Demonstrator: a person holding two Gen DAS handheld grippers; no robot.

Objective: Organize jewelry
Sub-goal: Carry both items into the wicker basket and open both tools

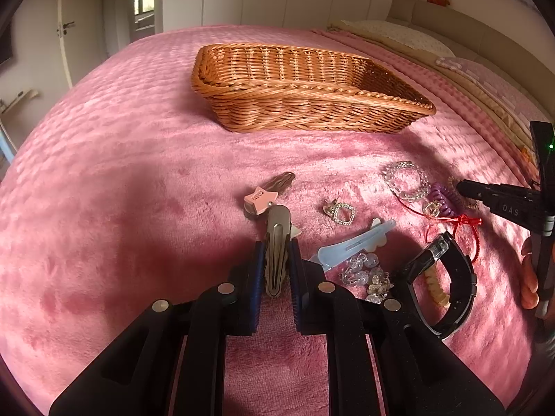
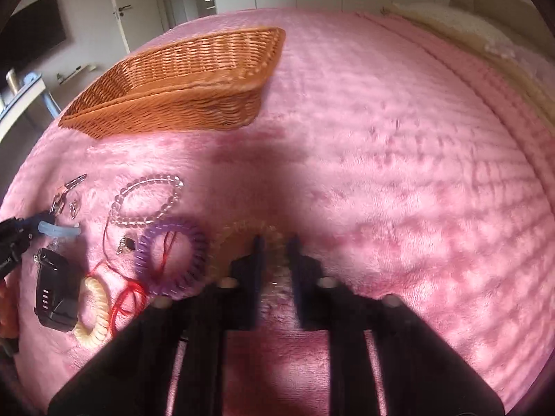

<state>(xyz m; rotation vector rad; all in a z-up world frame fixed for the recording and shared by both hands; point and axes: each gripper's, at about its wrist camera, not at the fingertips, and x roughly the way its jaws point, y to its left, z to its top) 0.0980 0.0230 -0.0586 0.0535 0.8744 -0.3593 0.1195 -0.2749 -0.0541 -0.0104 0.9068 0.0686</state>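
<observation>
My left gripper [image 1: 276,246] is shut on a silver hair clip [image 1: 276,242] just above the pink bedspread. Around it lie a pink star clip [image 1: 258,200], a light blue clip [image 1: 353,242], a rhinestone ring [image 1: 341,212], clear crystal pieces [image 1: 364,272], a black watch [image 1: 447,277], a clear bead bracelet [image 1: 406,182], a purple coil hair tie [image 1: 442,199] and a red string [image 1: 464,225]. An empty wicker basket [image 1: 298,88] stands beyond. My right gripper [image 2: 275,242] hovers blurred over a clear amber coil tie [image 2: 242,235]; its jaws stand a little apart around it.
The pile also shows in the right wrist view: the purple coil tie [image 2: 173,256], a cream coil tie [image 2: 92,306], the watch [image 2: 53,291], the bead bracelet [image 2: 145,201] and the basket [image 2: 180,83]. Pillows [image 1: 399,36] lie at the bed's head, right.
</observation>
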